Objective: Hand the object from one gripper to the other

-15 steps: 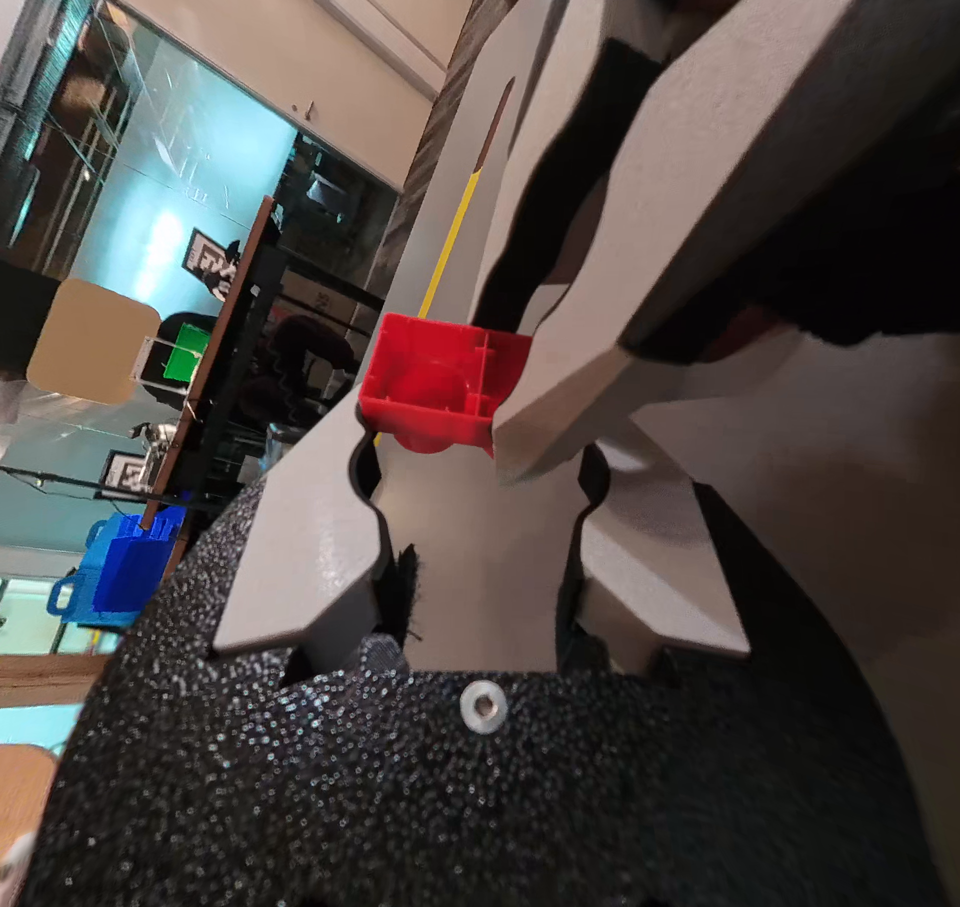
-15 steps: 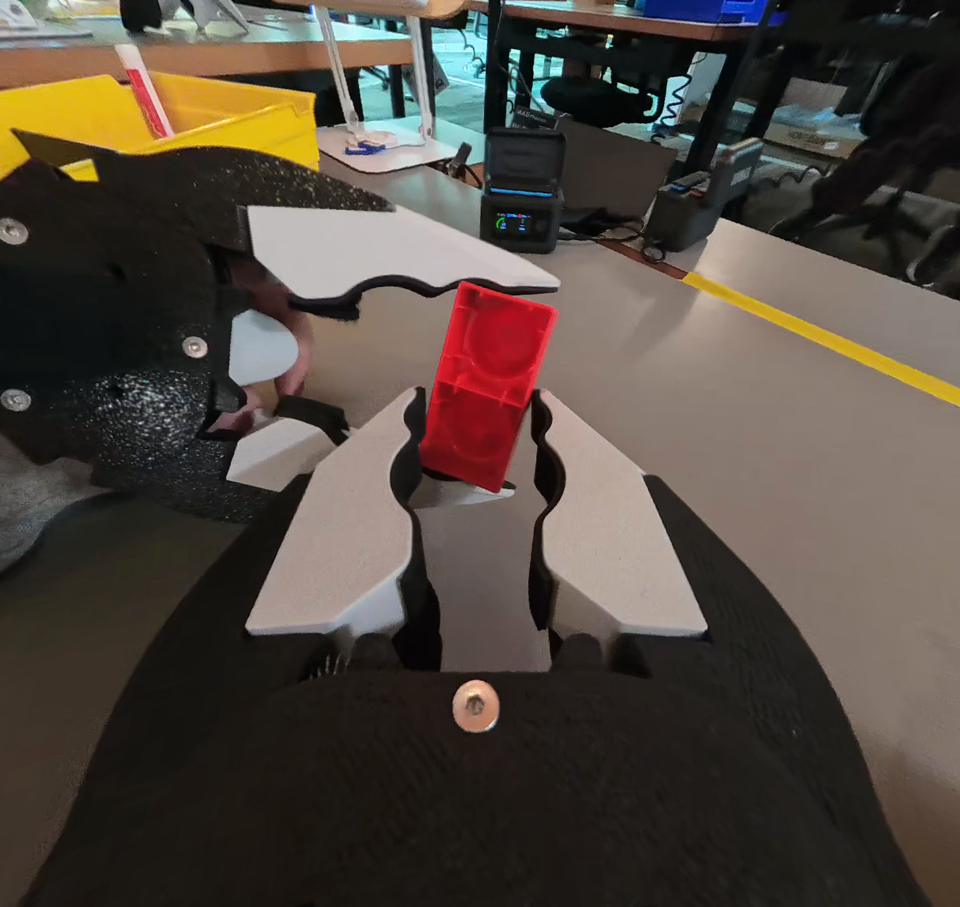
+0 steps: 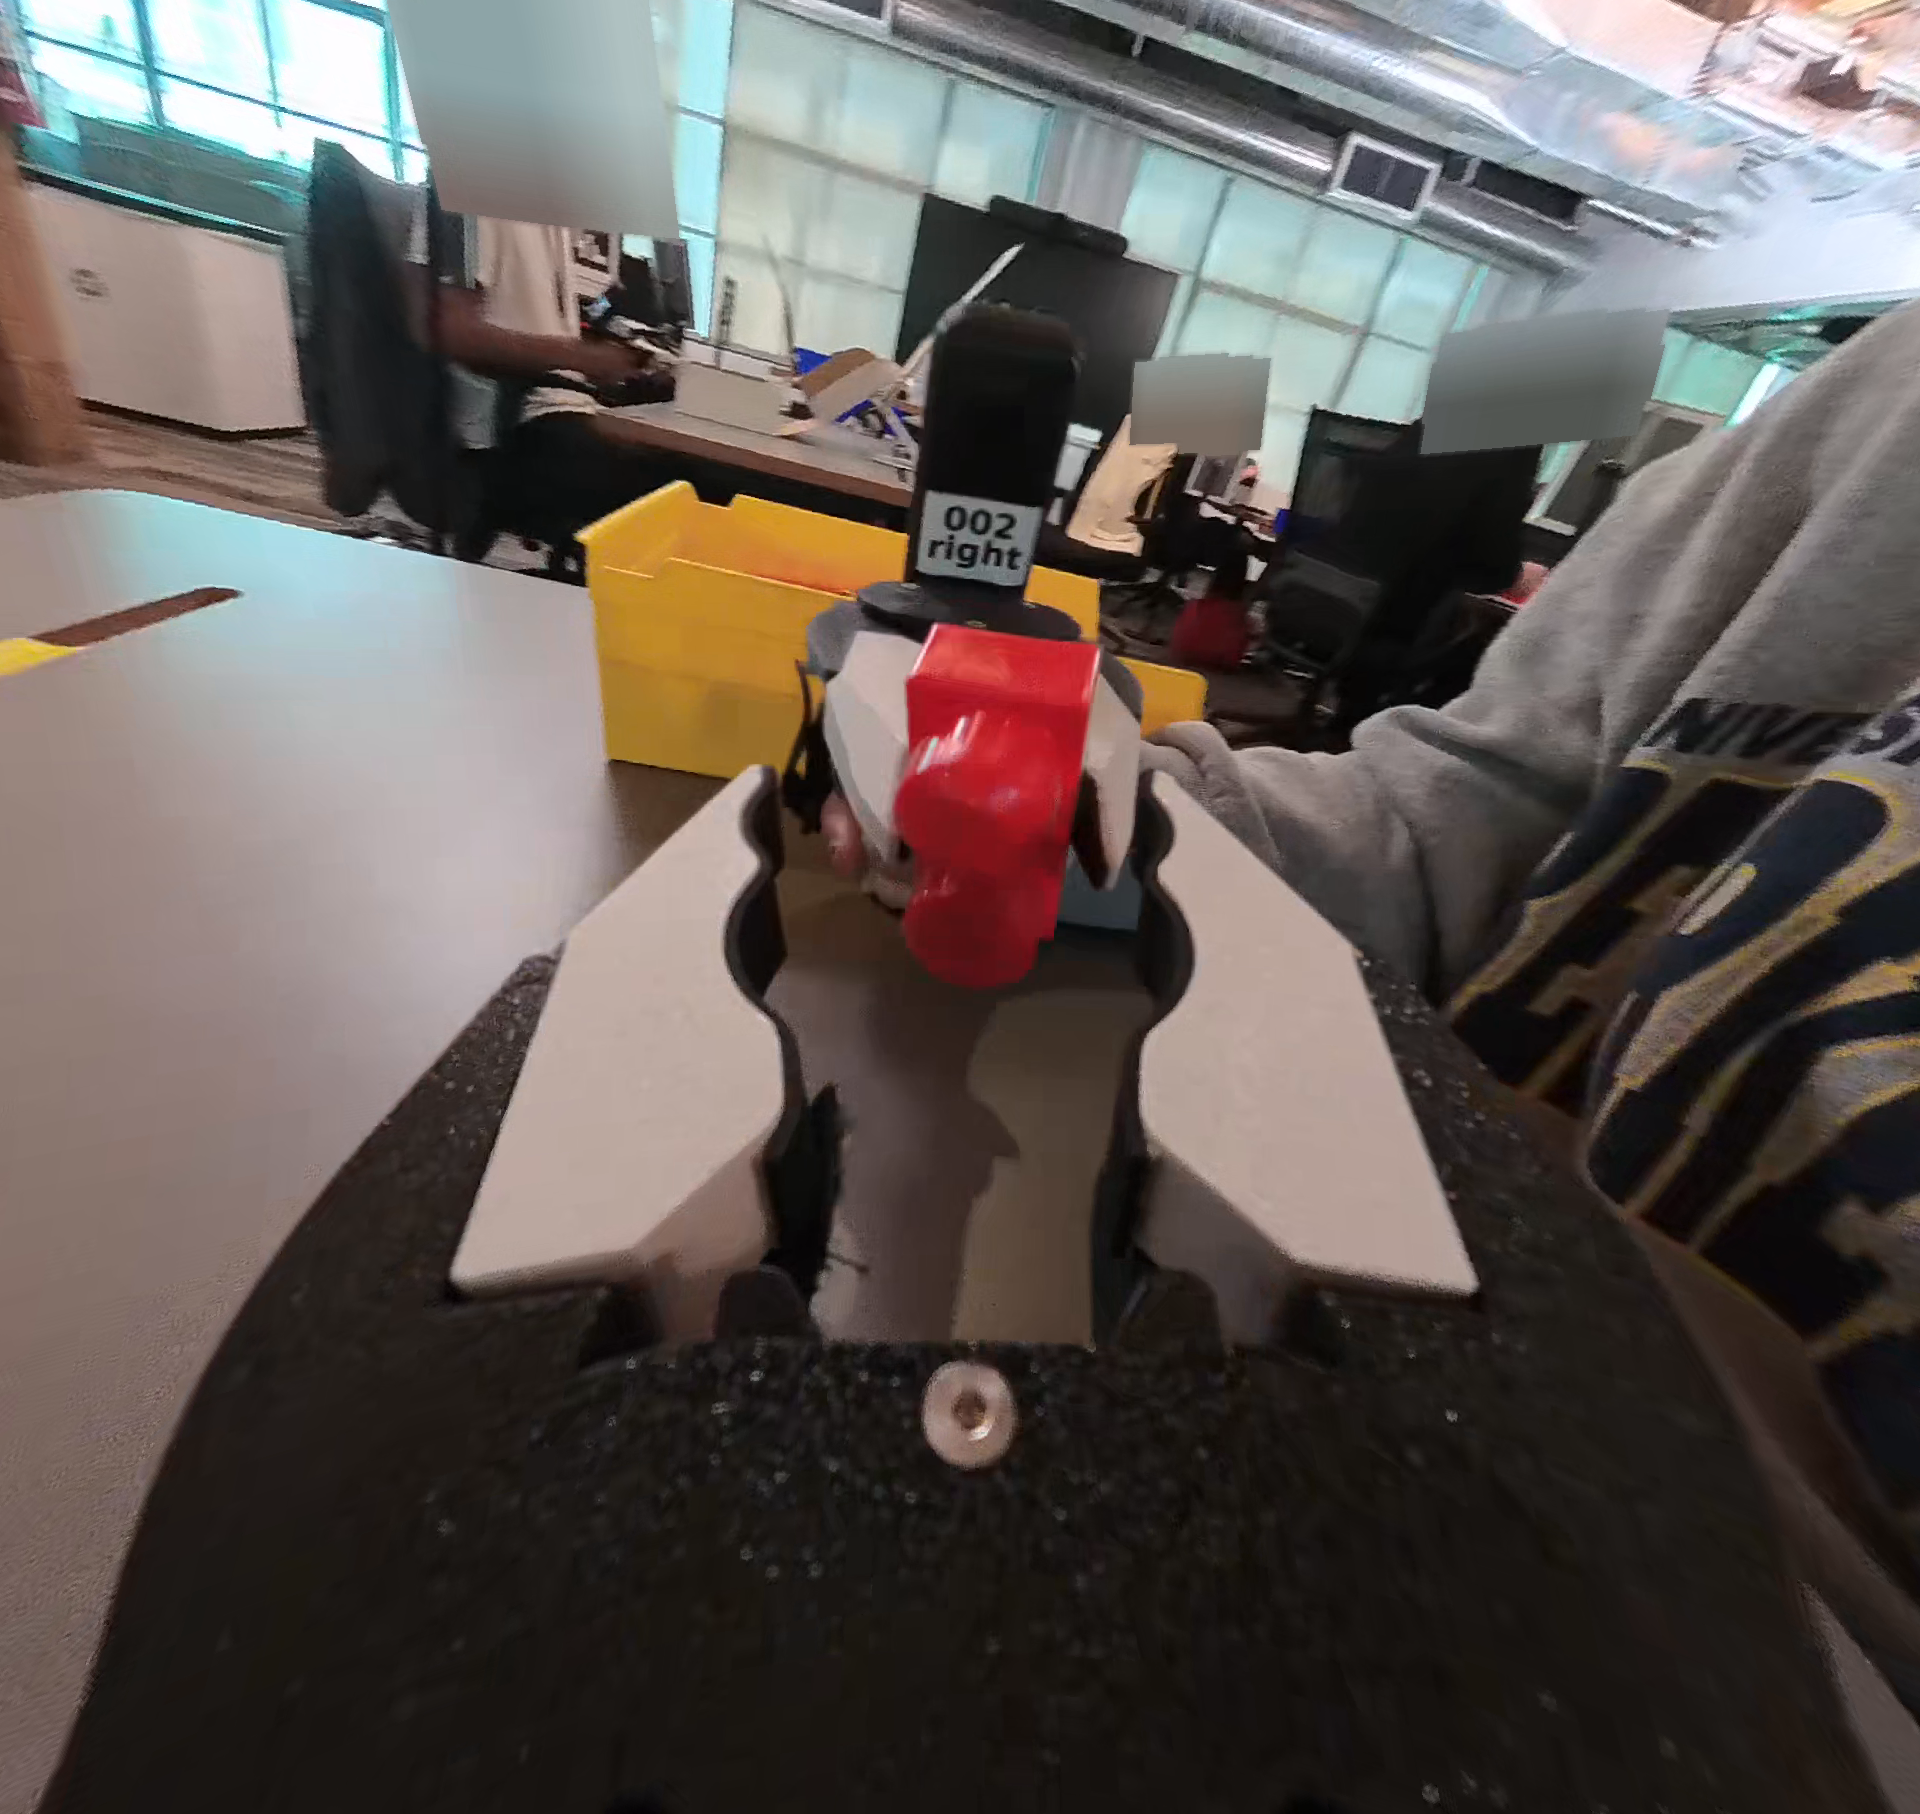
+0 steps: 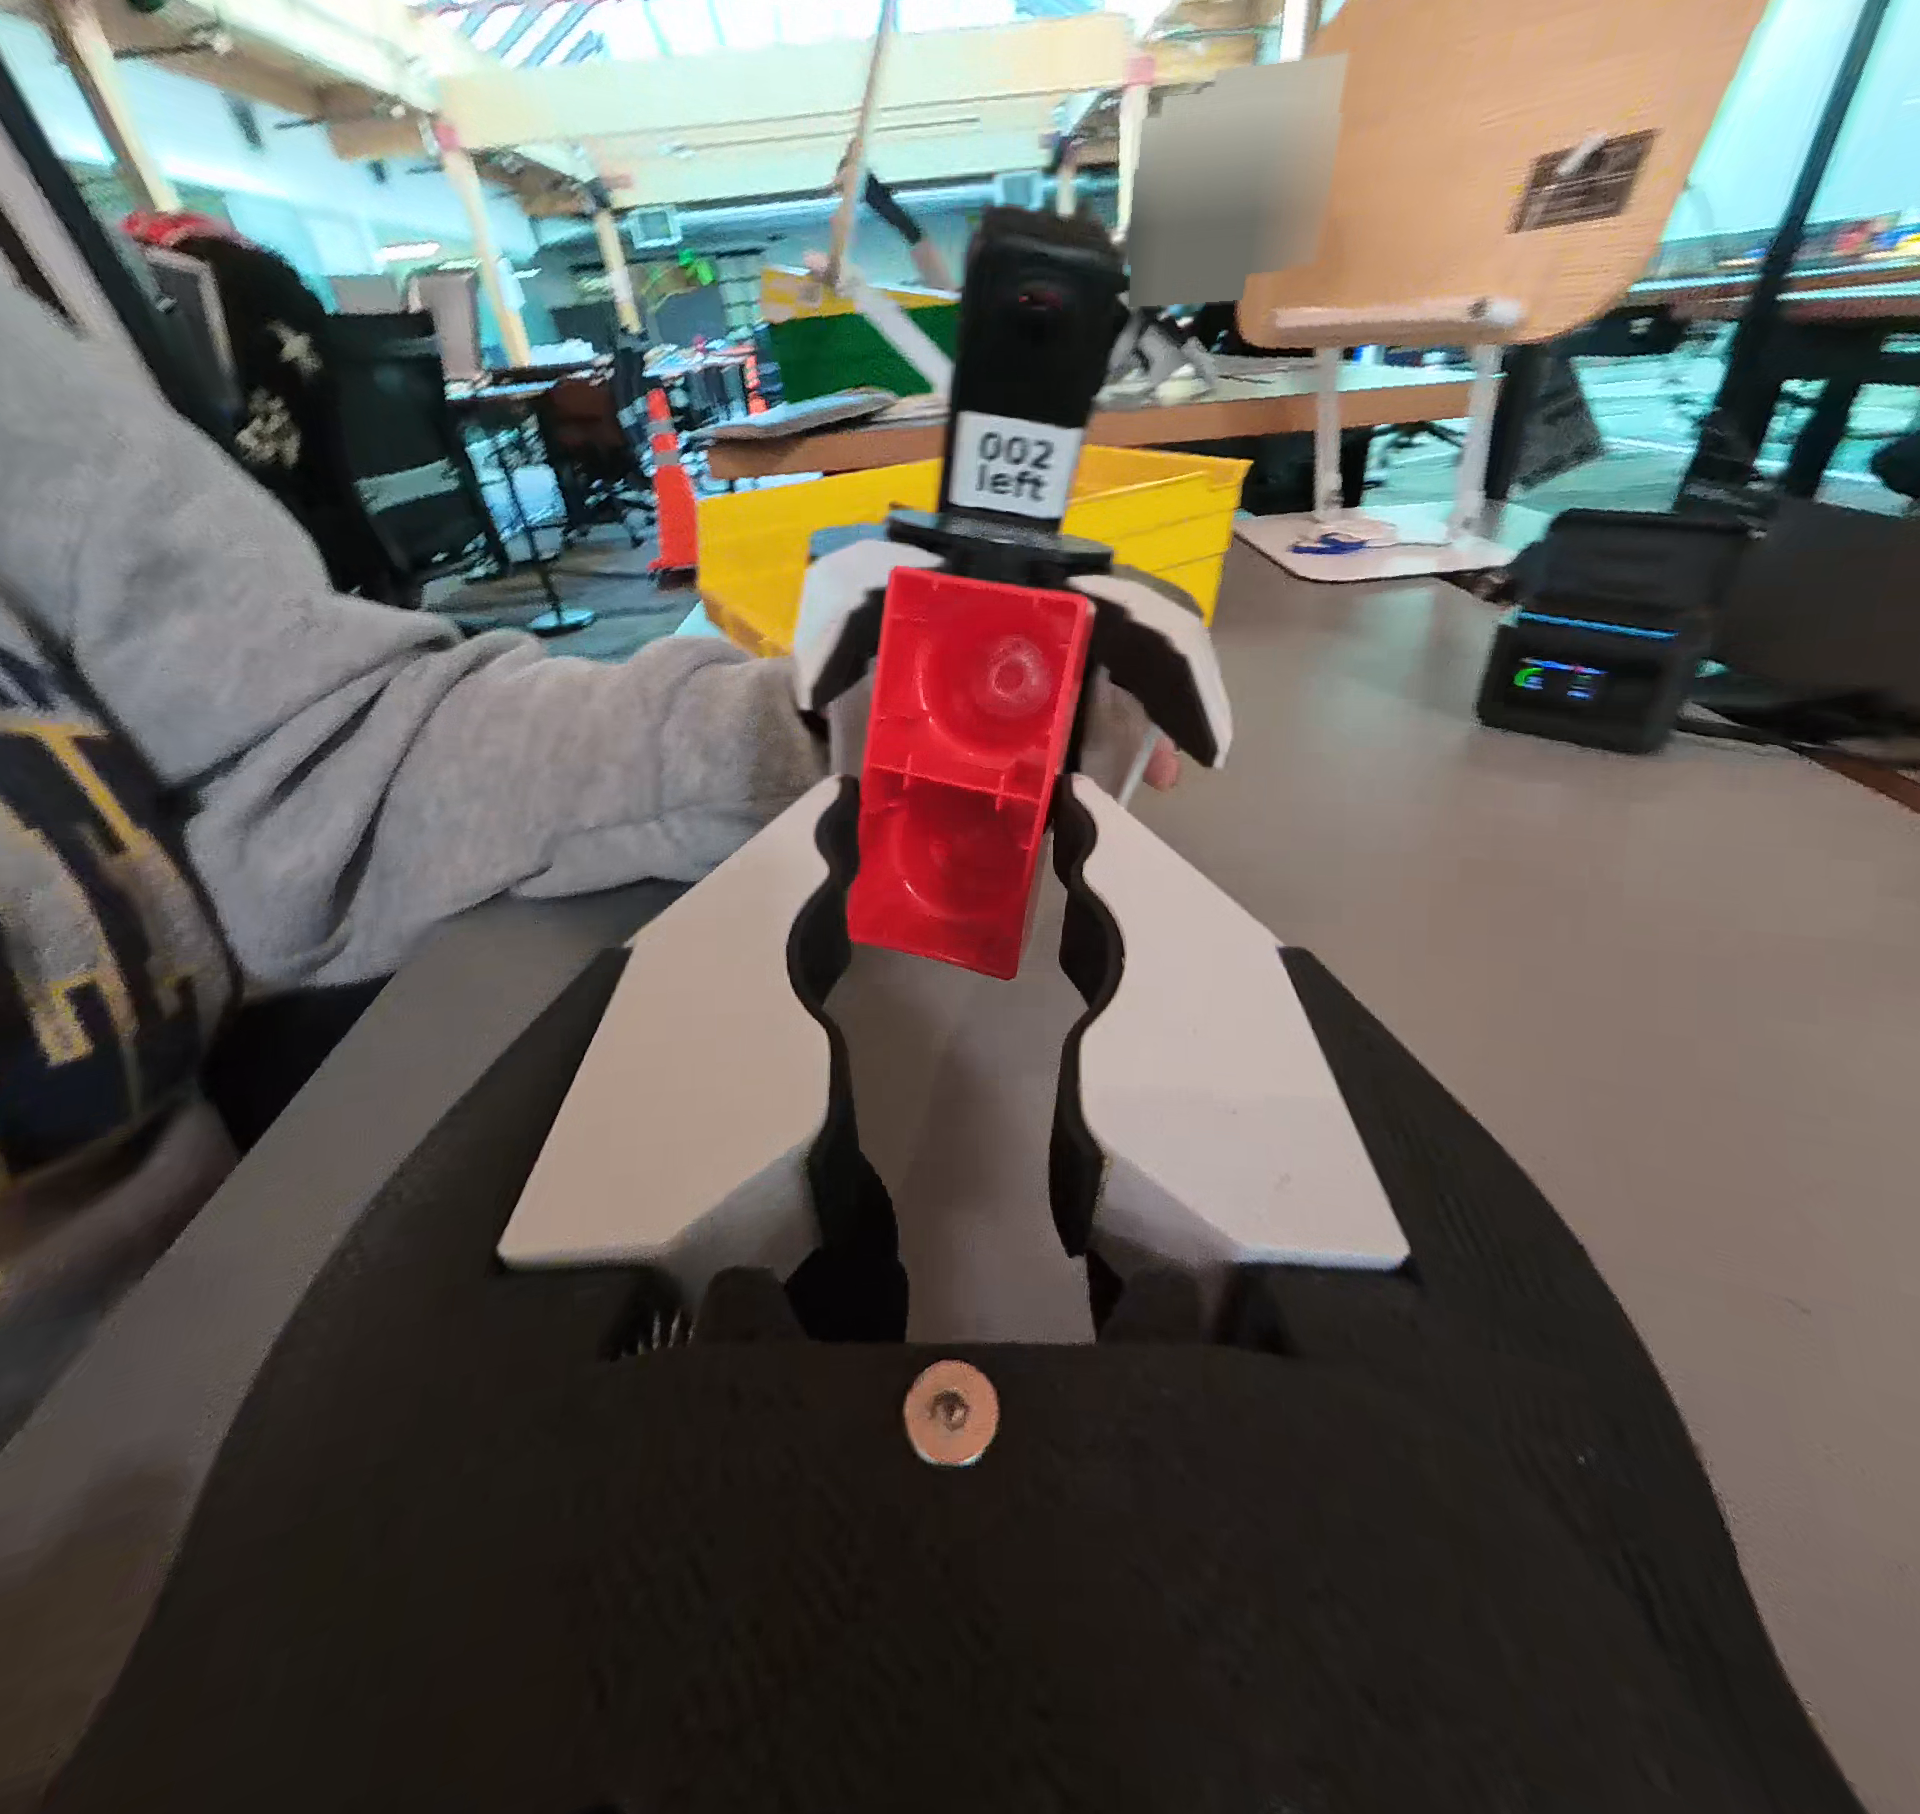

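Now the right gripper (image 4: 951, 860) pinches the brick (image 4: 961, 777) upright, offering it to the left gripper's (image 3: 961, 850) spread fingers (image 3: 665, 1016).

My red block (image 4: 961, 777) was glossy moulded plastic. My tongs' (image 4: 956, 829) fingers (image 4: 1195, 1068) looked matt and pale, their black housings grainy. Bench (image 4: 1558, 933) was smooth, matt grey. My sleeve (image 4: 416, 746) was soft fleece cloth.

Each gripper (image 3: 961, 860) black, grainy, with pale scalloped fingers (image 4: 686, 1047); silver screw (image 4: 950, 1425); grey sleeve (image 3: 1455, 808).
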The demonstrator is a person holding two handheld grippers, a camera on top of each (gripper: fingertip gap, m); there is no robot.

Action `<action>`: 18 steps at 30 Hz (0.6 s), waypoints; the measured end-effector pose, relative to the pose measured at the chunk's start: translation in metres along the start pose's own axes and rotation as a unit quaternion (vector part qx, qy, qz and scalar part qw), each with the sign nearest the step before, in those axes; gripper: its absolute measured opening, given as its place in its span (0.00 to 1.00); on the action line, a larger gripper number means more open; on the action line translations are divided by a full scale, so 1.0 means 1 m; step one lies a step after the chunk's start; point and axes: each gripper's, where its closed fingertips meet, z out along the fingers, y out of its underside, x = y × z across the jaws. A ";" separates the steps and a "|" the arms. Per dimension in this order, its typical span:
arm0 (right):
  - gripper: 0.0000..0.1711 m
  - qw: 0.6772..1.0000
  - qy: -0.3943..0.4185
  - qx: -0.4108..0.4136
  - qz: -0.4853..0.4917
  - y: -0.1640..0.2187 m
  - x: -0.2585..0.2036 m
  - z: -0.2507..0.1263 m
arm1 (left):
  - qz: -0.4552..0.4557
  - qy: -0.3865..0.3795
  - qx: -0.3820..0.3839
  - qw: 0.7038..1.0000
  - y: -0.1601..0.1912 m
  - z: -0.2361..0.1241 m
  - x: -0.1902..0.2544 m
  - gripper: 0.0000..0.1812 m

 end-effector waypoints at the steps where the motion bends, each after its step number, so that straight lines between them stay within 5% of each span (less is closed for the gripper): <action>1: 0.21 1.000 -0.009 -0.007 -0.002 0.002 -0.003 0.002 | -0.003 0.018 0.000 1.000 0.001 0.002 0.005 0.34; 4: 0.21 0.999 -0.019 -0.026 -0.009 0.010 -0.008 0.006 | -0.021 0.062 0.015 0.998 -0.003 0.003 0.017 0.22; 8: 0.21 1.000 0.026 -0.007 0.001 0.005 0.006 0.008 | 0.035 0.000 0.043 0.998 -0.013 -0.003 0.003 0.18; 13: 0.42 0.981 0.050 0.077 0.172 -0.014 0.036 -0.009 | 0.246 -0.165 0.009 0.955 -0.022 -0.015 -0.017 0.18; 18: 0.63 0.935 -0.008 0.031 0.353 0.009 0.032 0.001 | 0.407 -0.196 -0.063 0.890 -0.005 0.013 -0.006 0.18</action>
